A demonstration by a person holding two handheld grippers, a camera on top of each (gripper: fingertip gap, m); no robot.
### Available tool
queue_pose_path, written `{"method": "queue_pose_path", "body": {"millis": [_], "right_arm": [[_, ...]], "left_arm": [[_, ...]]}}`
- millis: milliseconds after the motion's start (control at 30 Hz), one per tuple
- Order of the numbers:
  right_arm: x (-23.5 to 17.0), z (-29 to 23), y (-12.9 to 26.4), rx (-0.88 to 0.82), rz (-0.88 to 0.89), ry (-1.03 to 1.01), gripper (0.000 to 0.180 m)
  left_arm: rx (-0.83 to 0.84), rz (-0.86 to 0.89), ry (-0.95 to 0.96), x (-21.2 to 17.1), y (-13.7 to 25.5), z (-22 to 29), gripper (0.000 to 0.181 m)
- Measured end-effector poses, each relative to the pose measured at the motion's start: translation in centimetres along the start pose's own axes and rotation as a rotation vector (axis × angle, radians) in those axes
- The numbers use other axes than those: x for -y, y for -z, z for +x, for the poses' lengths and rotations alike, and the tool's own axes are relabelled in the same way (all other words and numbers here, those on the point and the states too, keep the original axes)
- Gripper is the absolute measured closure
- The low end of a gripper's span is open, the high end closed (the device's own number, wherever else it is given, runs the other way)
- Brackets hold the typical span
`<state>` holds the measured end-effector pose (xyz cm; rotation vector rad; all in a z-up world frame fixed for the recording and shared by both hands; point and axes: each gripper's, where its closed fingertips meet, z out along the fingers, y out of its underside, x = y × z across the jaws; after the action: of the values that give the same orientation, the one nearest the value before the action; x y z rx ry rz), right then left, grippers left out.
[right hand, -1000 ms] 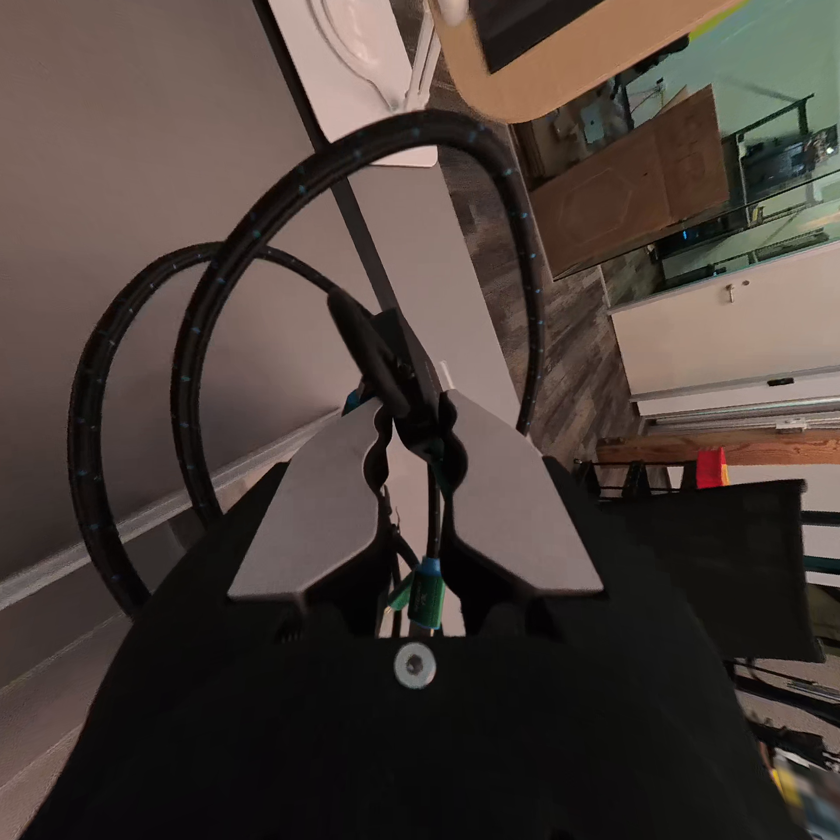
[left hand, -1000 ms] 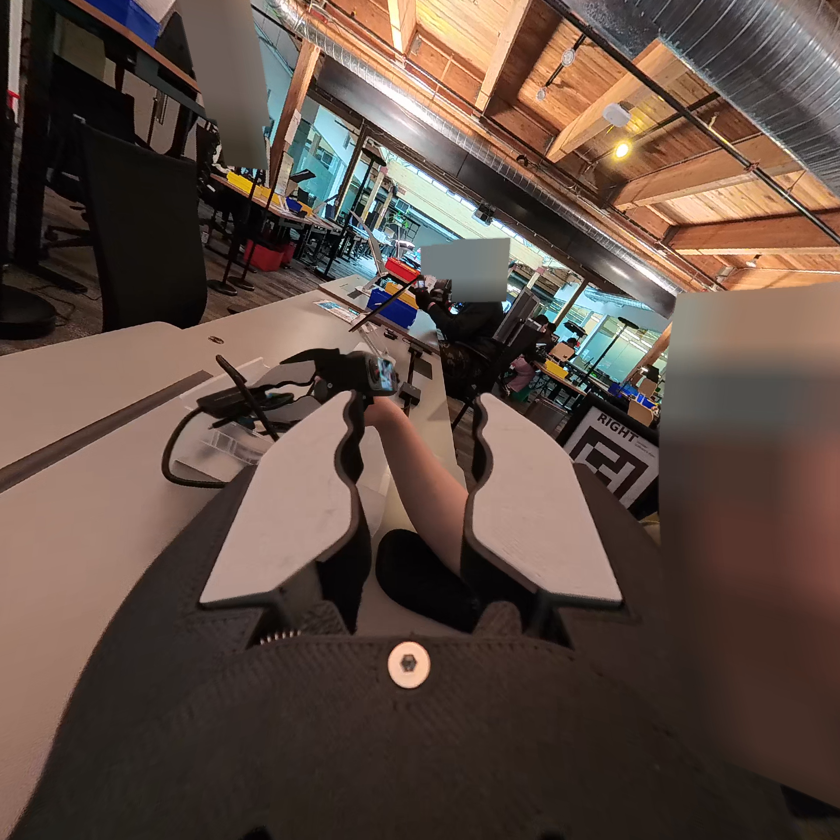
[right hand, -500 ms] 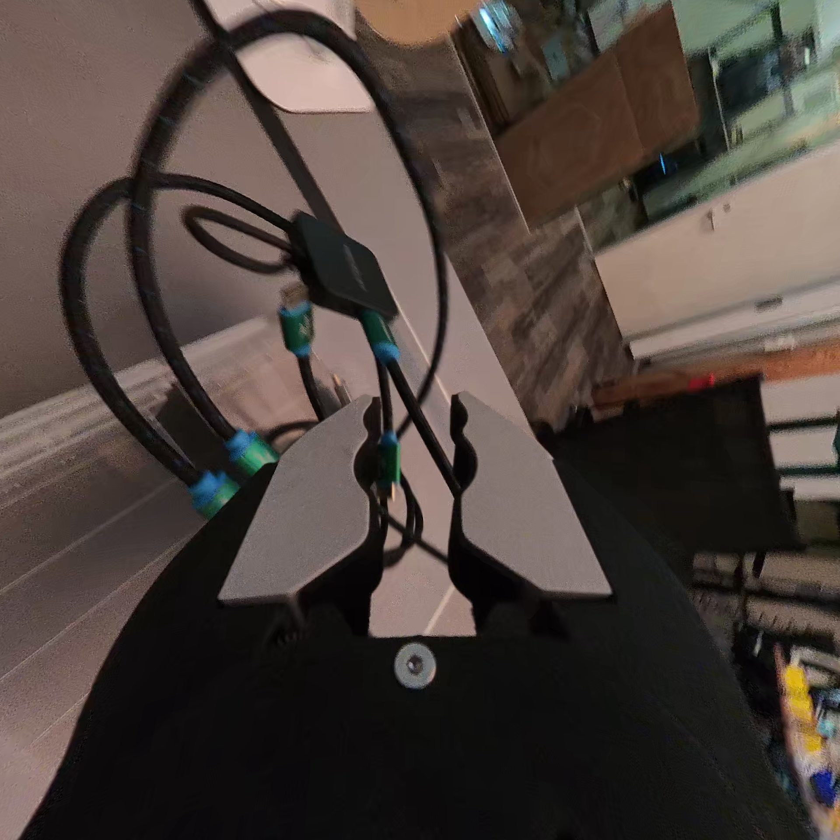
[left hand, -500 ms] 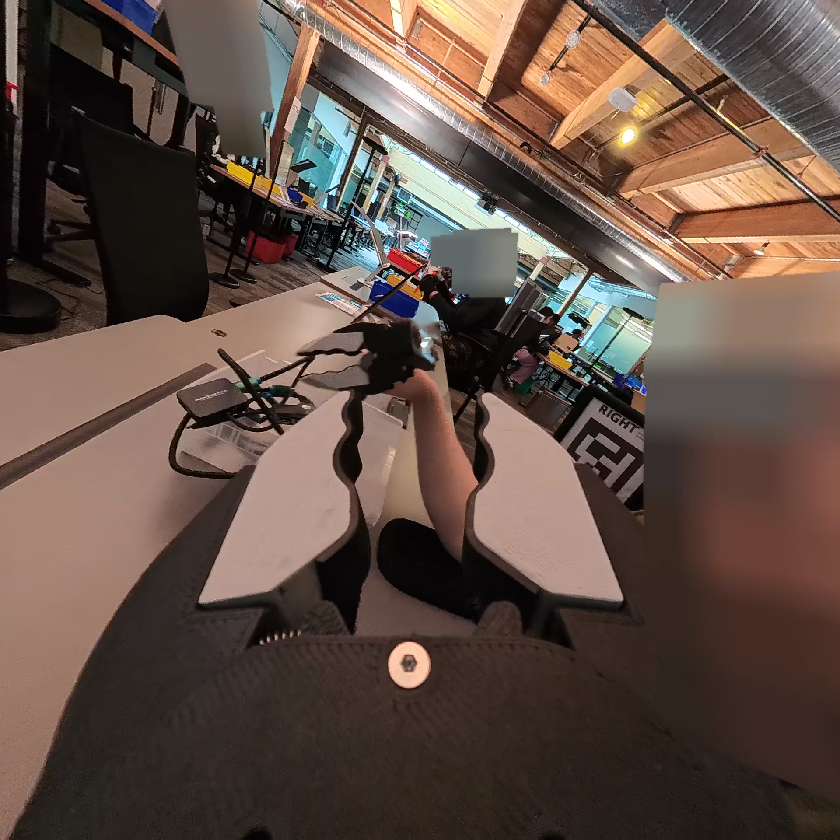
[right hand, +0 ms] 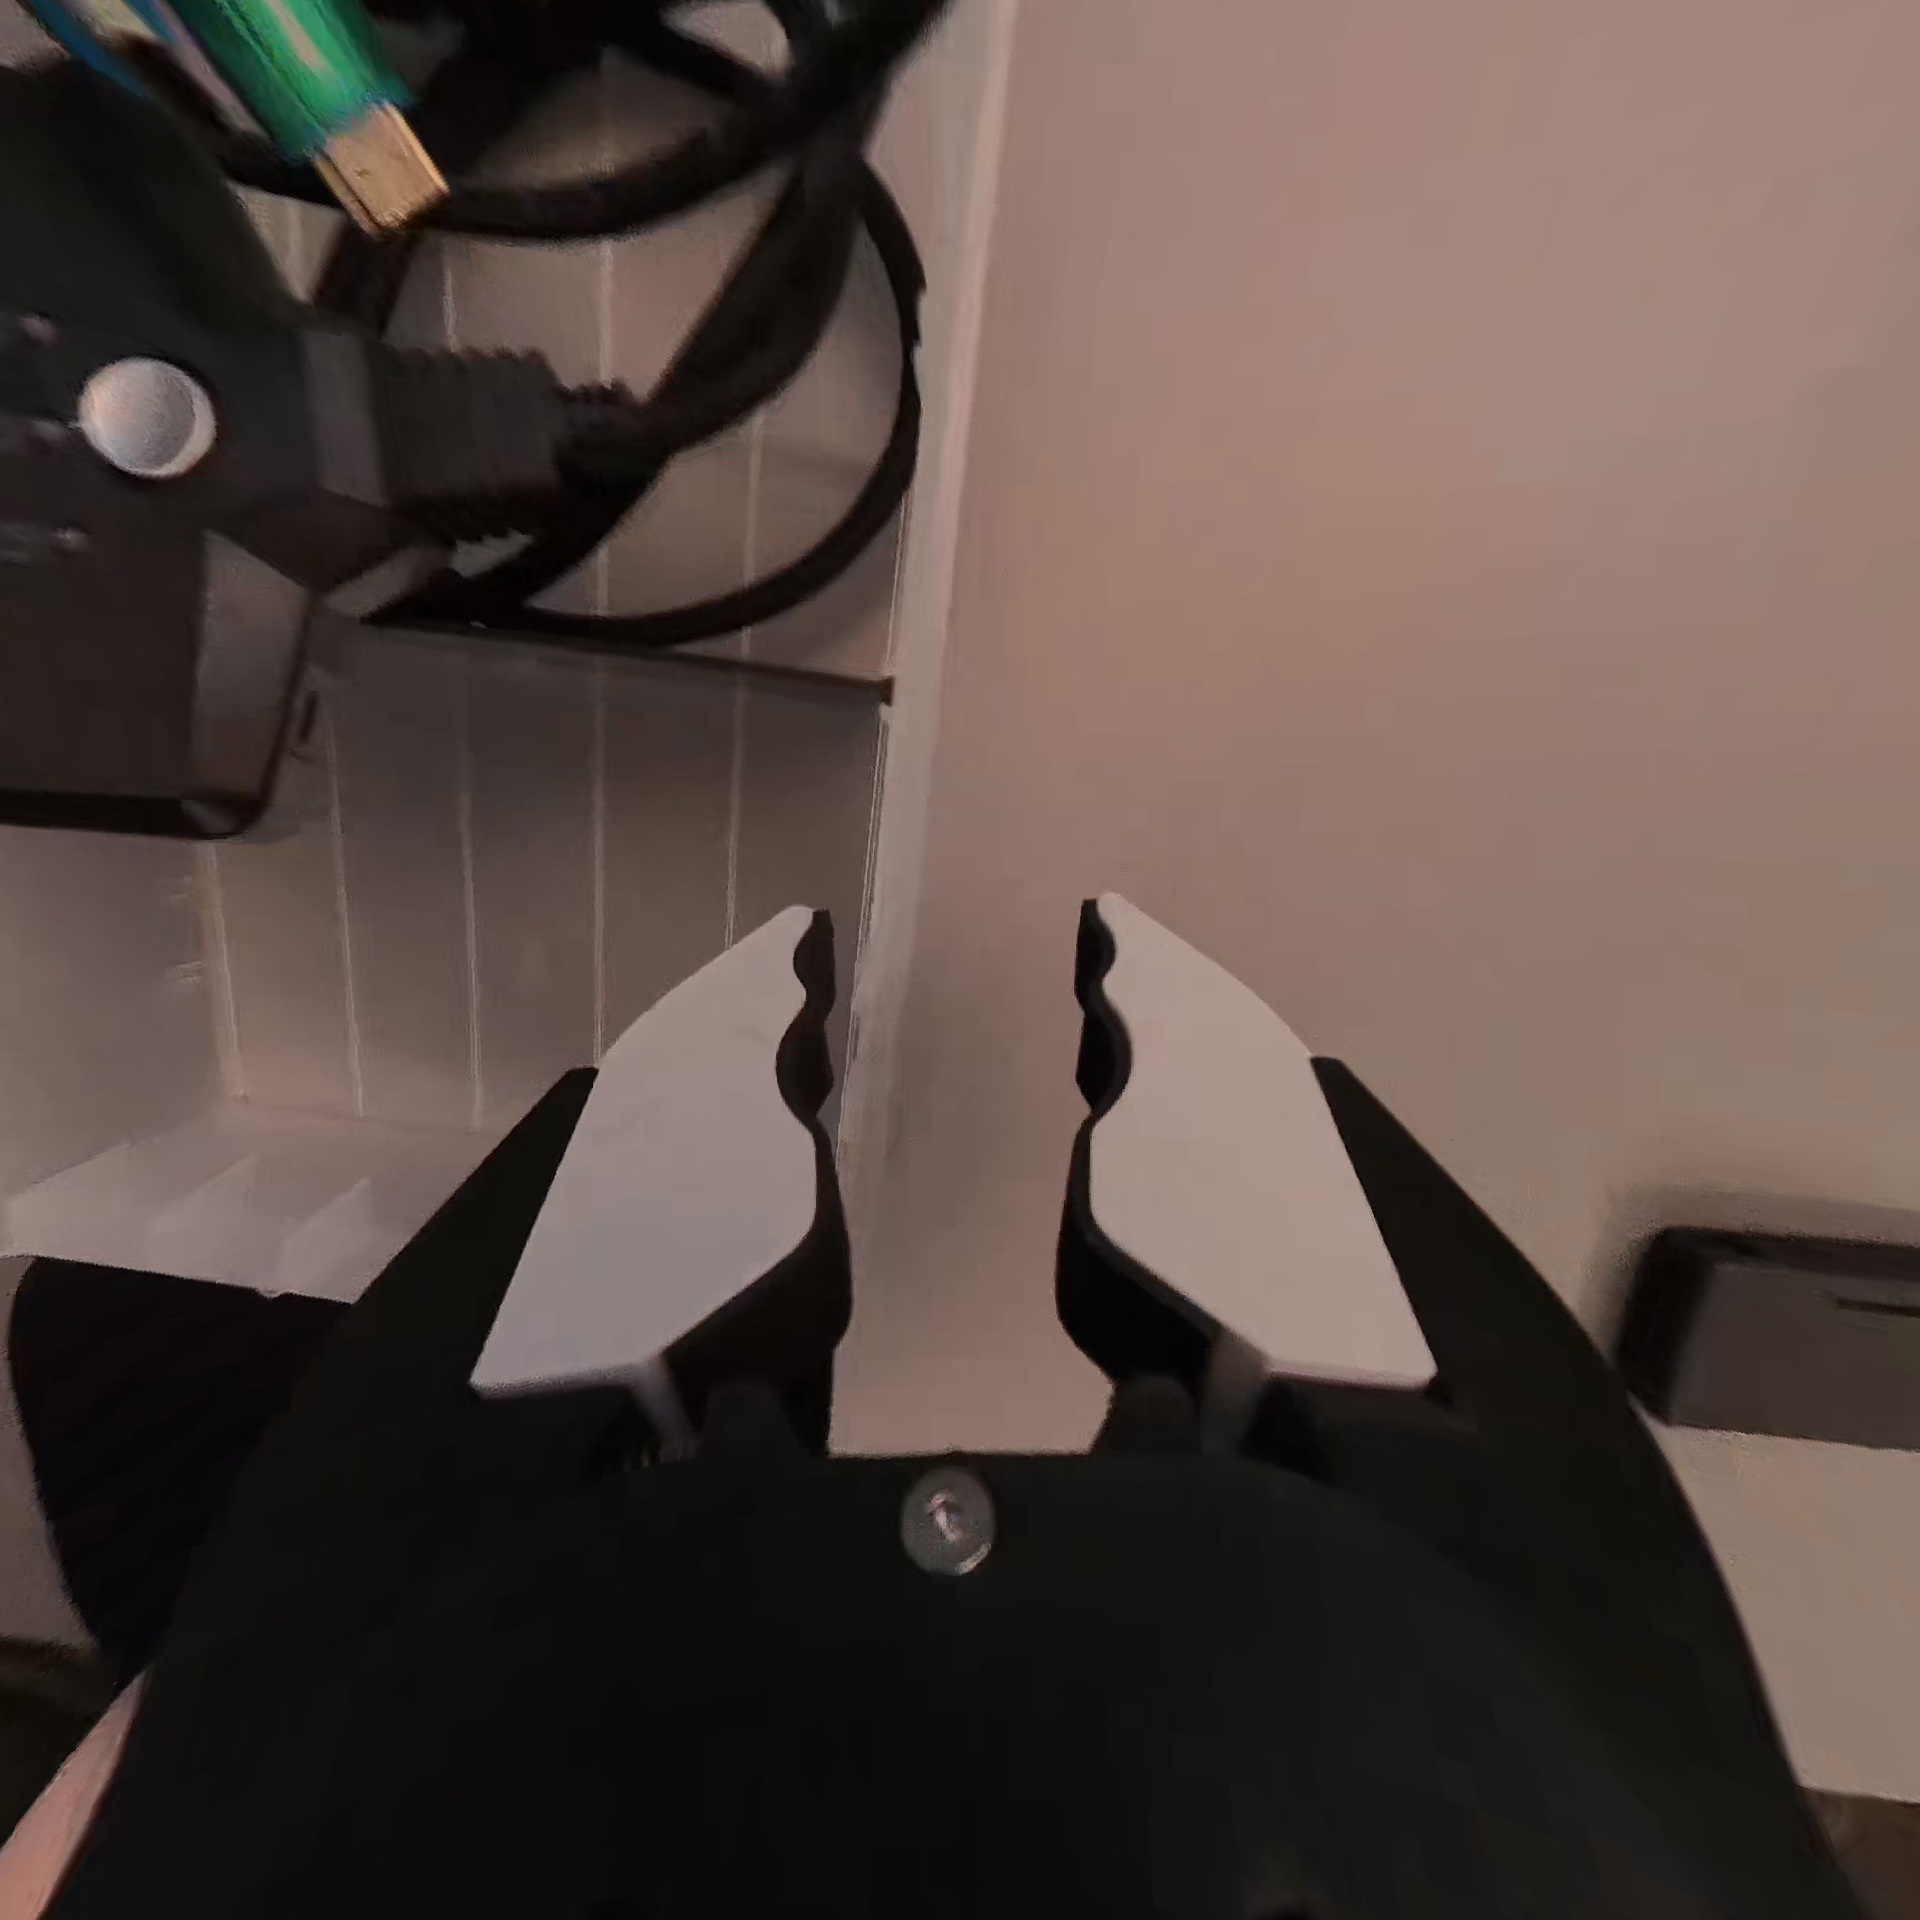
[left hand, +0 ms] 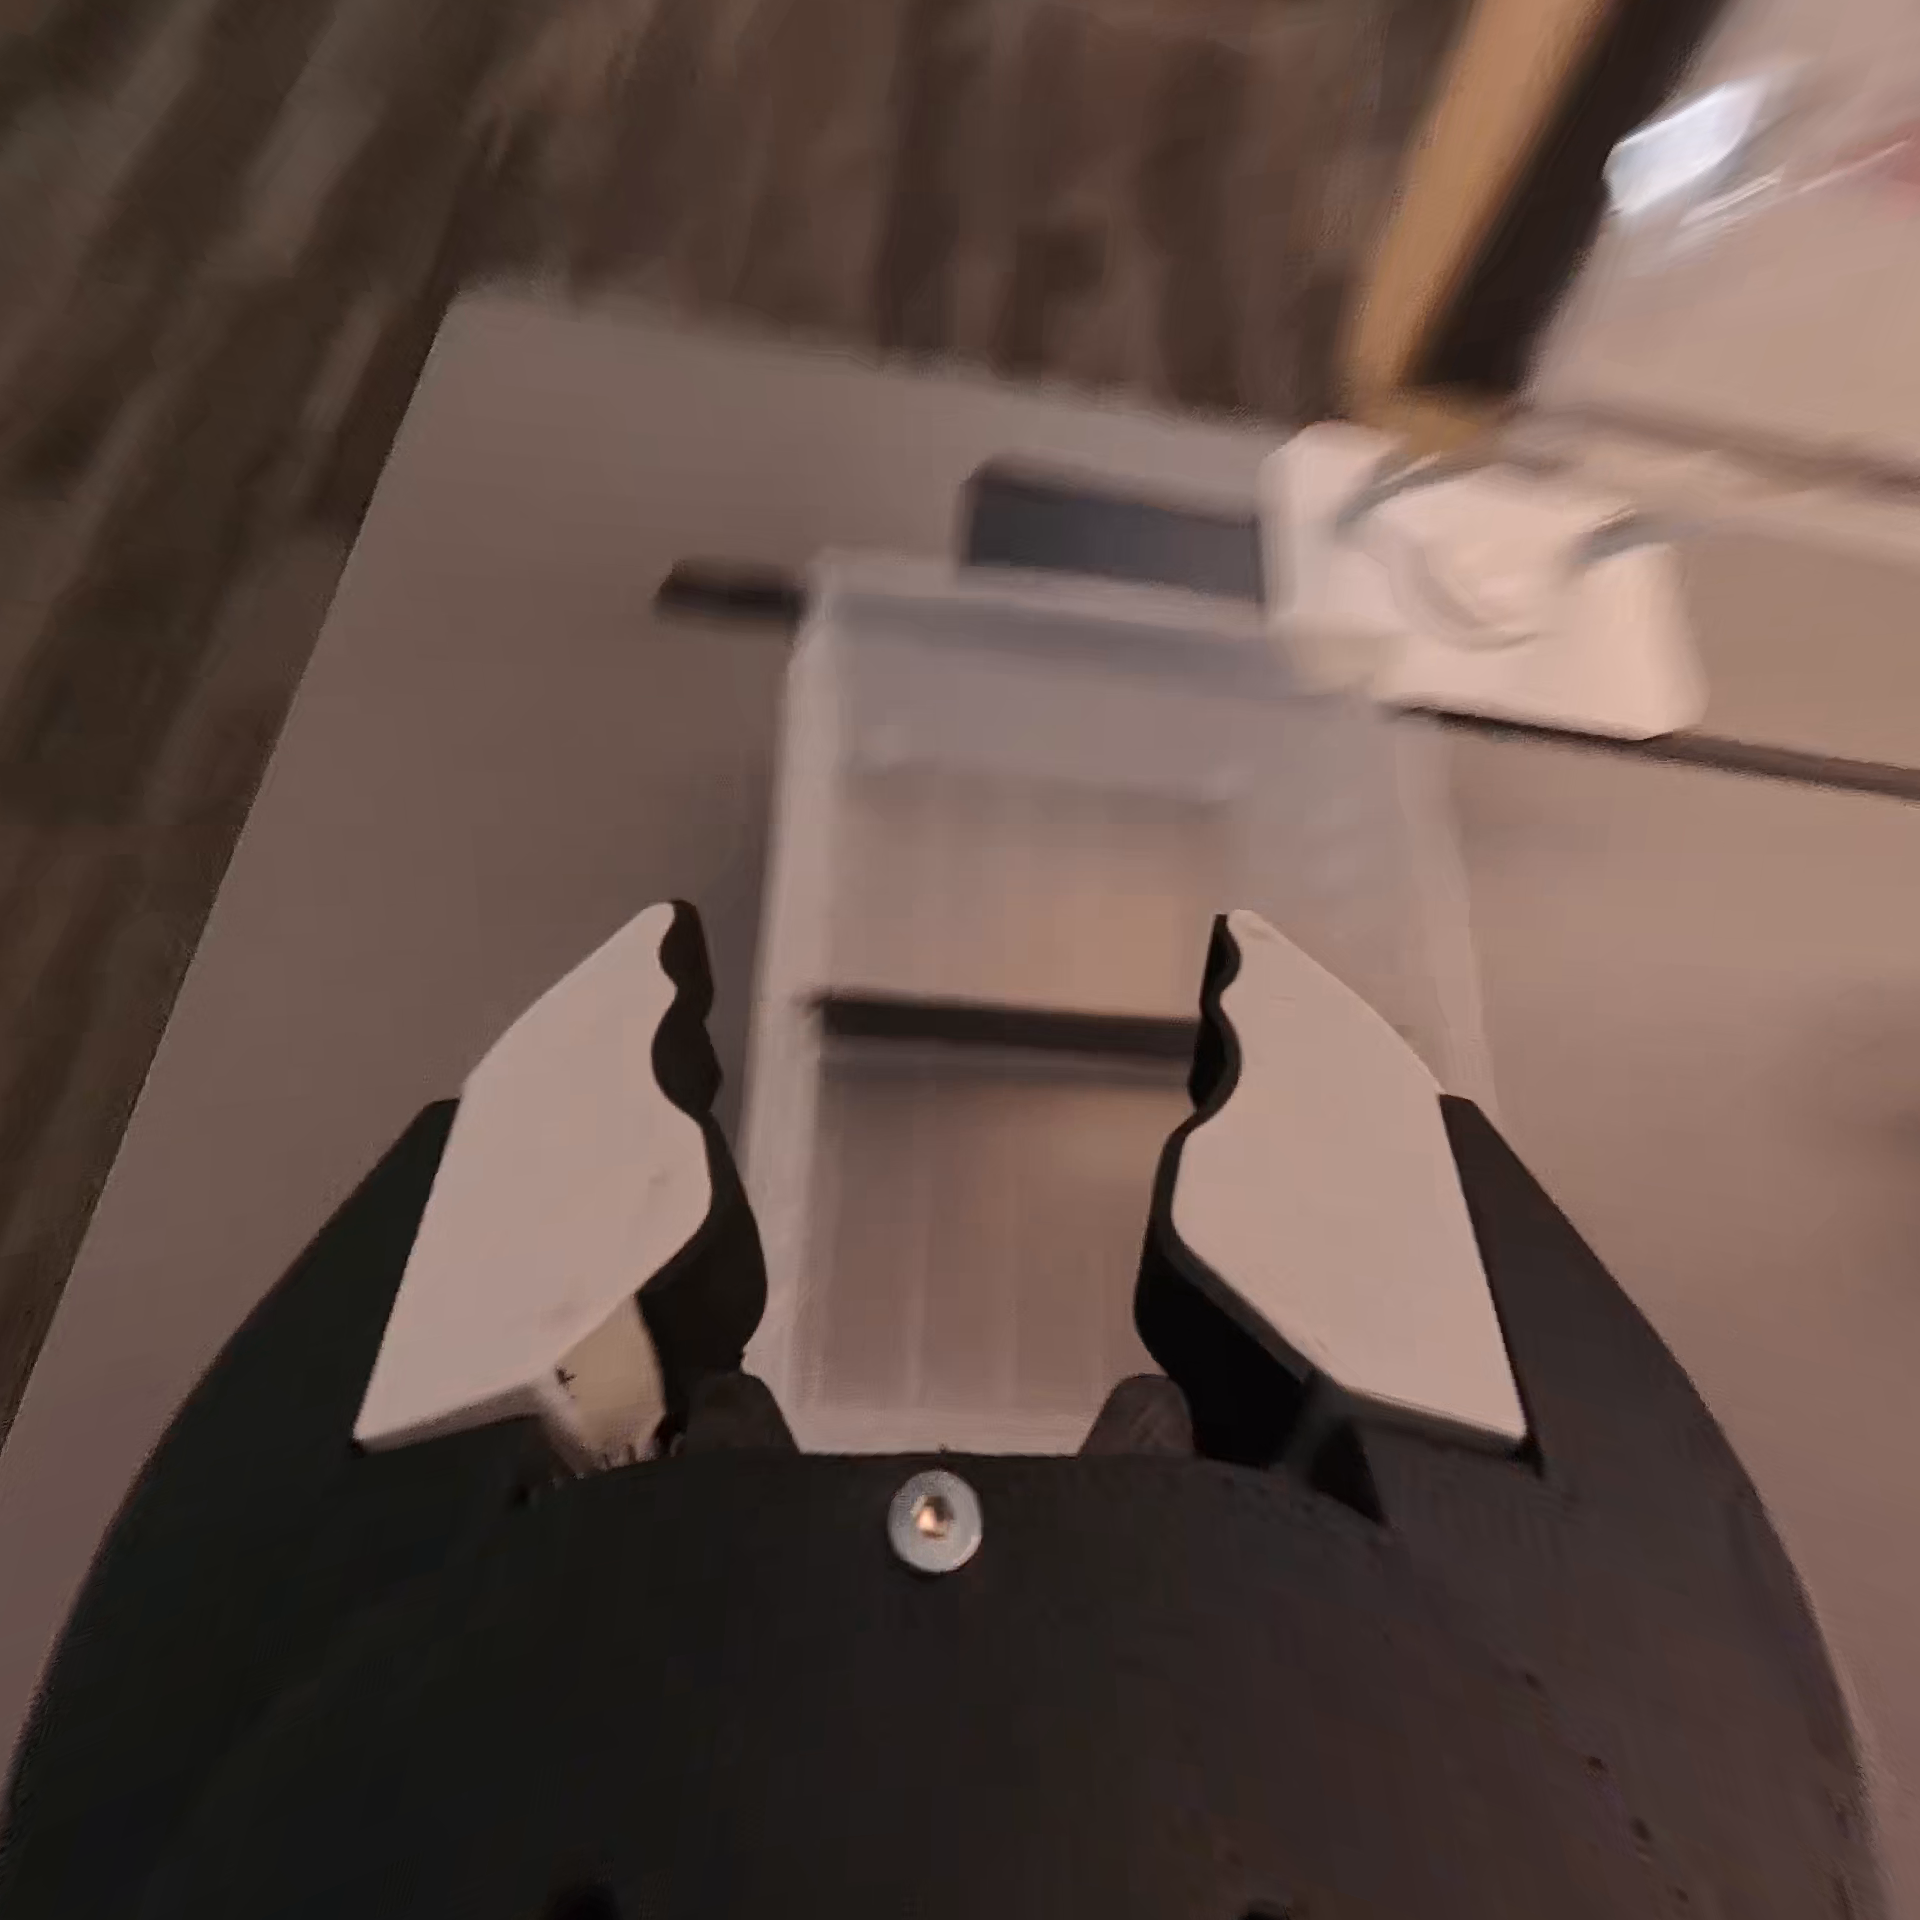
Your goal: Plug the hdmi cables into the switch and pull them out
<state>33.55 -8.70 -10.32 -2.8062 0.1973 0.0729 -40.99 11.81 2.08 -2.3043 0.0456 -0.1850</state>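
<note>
tray (left hand: 1101, 665): clear plastic | cables (right hand: 790, 343): braided black | table (right hand: 1403, 520): smooth matt

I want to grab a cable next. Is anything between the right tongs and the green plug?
Nothing visible blocks it. The right tongs are open and empty; the green plug lies up-left among the black cable loops, beside the switch.

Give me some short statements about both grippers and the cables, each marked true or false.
1. The left gripper has its jaws open with nothing between them. True.
2. The right gripper is clamped on a cable. False: its jaws are open and empty.
3. A green-sleeved gold-tipped HDMI plug hangs free. True.
4. The clear plastic tray sits on the floor. False: it sits on the pale grey table.
</note>
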Motion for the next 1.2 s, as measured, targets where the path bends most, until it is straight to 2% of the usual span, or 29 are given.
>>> {"method": "queue_pose_path", "body": {"millis": [167, 200, 300, 333, 367, 400, 533, 600, 700, 900, 1200], "right_arm": [[-0.6, -1.4, -1.7, 0.155, -0.070, -0.100, 0.155], [-0.6, -1.9, -1.7, 0.195, -0.070, -0.118, 0.164], [-0.7, -2.0, -1.7, 0.192, -0.079, -0.120, 0.169], [-0.8, -2.0, -1.7, 0.175, -0.090, -0.117, 0.171], [-0.9, -2.0, -1.7, 0.160, -0.106, -0.114, 0.171], [-1.1, -2.2, -1.7, 0.150, -0.126, -0.107, 0.172], [-1.7, -3.7, -1.6, 0.157, -0.206, -0.060, 0.171], [-1.7, -4.8, -1.6, 0.179, -0.233, -0.056, 0.170], [-1.6, -6.0, -1.7, 0.151, -0.275, -0.022, 0.170], [-0.7, -8.9, -2.2, 0.088, -0.347, 0.073, 0.170], [0.7, -13.4, -3.0, 0.108, -0.368, 0.184, 0.168]], "left_arm": [[0.036, -0.304, 0.089, -6.2, -4.3, -3.9, 0.083], [0.032, -0.358, 0.096, -7.3, -5.3, -4.2, 0.083], [-0.014, -0.496, 0.110, -9.9, -7.2, -3.8, 0.095], [-0.037, -0.523, 0.108, -10.3, -7.6, -3.5, 0.105], [-0.057, -0.535, 0.102, -10.4, -7.8, -3.0, 0.127], [-0.047, -0.537, 0.085, -10.4, -8.0, -3.1, 0.141], [-0.113, -0.611, -0.024, -11.3, -7.9, -1.3, 0.176], [-0.166, -0.660, -0.100, -11.8, -7.6, 0.6, 0.171], [-0.115, -0.722, -0.266, -12.2, -7.6, 2.3, 0.174], [-0.135, -0.790, -0.407, -12.7, -7.9, 6.7, 0.172], [-0.146, -0.864, -0.481, -13.6, -7.5, 10.0, 0.169]]}}
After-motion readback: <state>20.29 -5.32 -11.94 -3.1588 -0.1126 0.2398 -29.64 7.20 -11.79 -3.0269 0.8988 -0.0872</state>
